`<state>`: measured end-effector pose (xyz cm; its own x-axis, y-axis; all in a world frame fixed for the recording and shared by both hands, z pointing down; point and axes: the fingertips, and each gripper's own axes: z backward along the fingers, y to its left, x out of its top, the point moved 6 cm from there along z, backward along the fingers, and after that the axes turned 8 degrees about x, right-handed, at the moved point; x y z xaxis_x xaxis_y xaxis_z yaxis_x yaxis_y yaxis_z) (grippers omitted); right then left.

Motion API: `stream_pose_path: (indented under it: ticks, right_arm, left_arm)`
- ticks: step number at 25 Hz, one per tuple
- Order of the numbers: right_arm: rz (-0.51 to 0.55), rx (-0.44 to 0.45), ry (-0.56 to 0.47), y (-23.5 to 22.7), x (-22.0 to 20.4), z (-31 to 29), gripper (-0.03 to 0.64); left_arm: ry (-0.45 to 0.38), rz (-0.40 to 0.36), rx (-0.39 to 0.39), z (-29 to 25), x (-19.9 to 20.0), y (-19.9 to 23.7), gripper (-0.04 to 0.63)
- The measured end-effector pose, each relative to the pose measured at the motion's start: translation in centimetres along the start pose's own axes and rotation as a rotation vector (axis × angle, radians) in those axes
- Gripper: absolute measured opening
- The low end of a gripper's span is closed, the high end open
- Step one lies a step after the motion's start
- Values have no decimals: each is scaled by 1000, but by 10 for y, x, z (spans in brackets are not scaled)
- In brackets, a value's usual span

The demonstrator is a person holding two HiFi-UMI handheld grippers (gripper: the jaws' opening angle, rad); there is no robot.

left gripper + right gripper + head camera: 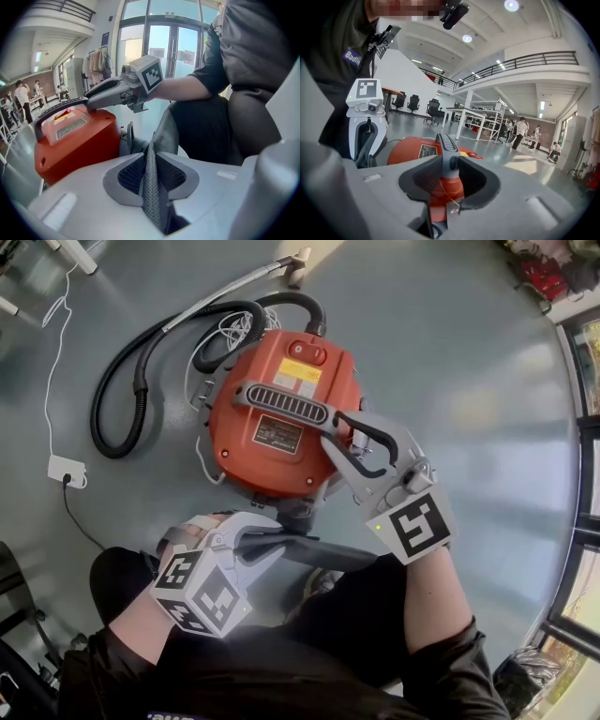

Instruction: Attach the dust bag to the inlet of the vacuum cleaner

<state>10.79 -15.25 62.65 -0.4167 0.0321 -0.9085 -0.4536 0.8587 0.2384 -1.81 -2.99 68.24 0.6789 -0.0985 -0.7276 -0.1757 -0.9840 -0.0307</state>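
A large open-plan hall, part office, part lab: polished grey floor (450,352), black office chairs (433,110) at ten o'clock in the right gripper view, white tables (464,113), a railed gallery (525,63) at one o'clock, and tall glass doors (159,42).

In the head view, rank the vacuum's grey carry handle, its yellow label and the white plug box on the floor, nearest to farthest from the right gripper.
1. Grey carry handle: between the right gripper's jaws, atop the vacuum.
2. Yellow label: just beyond the handle, on the same red top.
3. White plug box: far left, on the floor.
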Motion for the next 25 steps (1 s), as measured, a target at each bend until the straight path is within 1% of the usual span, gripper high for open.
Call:
stream_pose_path:
  ticks: [3,5,7,11,17,22,25]
  right_arm:
    - [6,4,29,1,-1,0,101]
    - [11,3,47,1,-2,0,101]
    - [13,-1,61,2,-3,0,100]
    - [12,-17,73,2,-2,-1,100]
    - [37,-31,92,2,-3,-1,112]
    - [84,-55,134,4,-3,-4,123]
    - [87,-61,136,4,-2,-4,124]
  left_arm:
    - [1,37,12,2,-6,2,98]
    - [6,45,10,1,-6,5,110]
    - [6,27,12,-3,-1,7,124]
    - [-7,9,39,-6,3,8,126]
    - [-2,-39,32,-2,0,4,135]
    - [8,-42,38,4,-3,3,177]
    - [25,-49,45,9,-8,1,197]
